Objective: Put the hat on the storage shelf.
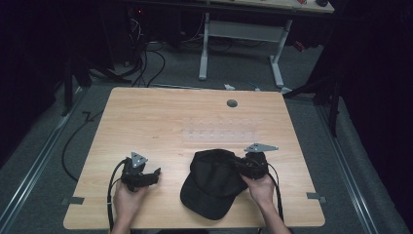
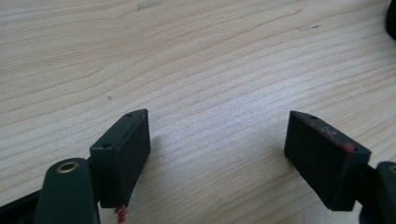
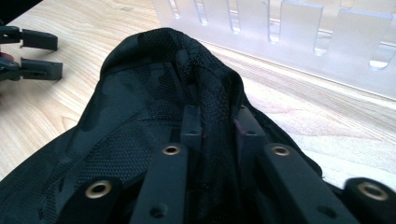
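Step in hand, as it reads: the right gripper [image 1: 246,165] has the cap [image 1: 214,183] pinched at the crown. In the right gripper view its jaws are pressed onto a bunched fold of mesh fabric, so this looks like a grasp made and a lift or reposition pending.

Cap lies lower centre of the high view, brim toward the near table [image 1: 146,122] edge, crown toward the right gripper. In the right gripper view the cap [image 3: 140,121] spans the lower and middle frame.

Left gripper [image 1: 146,174] sits lower left of the high view, well apart from the cap, held low over bare wood. The left gripper view shows its jaws spread wide with nothing between them; whether they touch the table cannot be told.

Next move, a judgement: the pinch holds only a fold of soft mesh, so any lift should be slow or the fabric may slip. The left gripper is free to take the brim if two-point support is wanted.

Room:
- The brim is close to the near edge, so there is little margin for pulling toward the person.
- A clear rack [image 1: 221,134] lies just beyond the cap, mid-frame; pushing forward would meet it.
- Open wood at left and upper left of the table.
- A grommet [image 1: 232,103] sits near the far edge, out of the way.
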A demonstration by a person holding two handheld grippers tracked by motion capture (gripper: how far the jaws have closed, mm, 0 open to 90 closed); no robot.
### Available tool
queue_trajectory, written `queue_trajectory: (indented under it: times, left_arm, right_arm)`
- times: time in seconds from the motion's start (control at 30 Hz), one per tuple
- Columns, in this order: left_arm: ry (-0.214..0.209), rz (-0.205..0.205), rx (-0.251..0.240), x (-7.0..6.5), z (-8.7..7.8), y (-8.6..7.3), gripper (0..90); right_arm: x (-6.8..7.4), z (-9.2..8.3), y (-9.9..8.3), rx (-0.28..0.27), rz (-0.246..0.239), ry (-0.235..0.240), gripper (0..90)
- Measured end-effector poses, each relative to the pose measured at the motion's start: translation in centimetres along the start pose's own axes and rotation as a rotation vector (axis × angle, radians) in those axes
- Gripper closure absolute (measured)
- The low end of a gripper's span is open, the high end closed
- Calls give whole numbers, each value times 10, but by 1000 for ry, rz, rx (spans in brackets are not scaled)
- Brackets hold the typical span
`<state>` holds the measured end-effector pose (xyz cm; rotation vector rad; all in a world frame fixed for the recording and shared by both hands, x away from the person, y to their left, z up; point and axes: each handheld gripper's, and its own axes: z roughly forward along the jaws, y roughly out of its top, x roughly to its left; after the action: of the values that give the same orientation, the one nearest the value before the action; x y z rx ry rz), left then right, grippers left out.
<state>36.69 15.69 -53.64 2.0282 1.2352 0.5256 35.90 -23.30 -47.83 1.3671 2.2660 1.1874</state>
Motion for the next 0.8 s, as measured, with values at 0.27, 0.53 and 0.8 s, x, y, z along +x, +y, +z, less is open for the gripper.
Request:
queue_trajectory:
  times: [0.27, 0.53, 0.8]
  left_arm:
    - [0, 0, 0, 0, 0, 0, 230]
    - [-9, 0, 4, 0, 1, 1, 204]
    - [-15, 7, 9, -1, 1, 1, 184]
  right_arm:
    - [0, -3, 0, -11, -16, 23, 836]
    - [3, -13, 3, -47, -42, 53, 844]
    - [8, -27, 11, -92, -76, 74, 845]
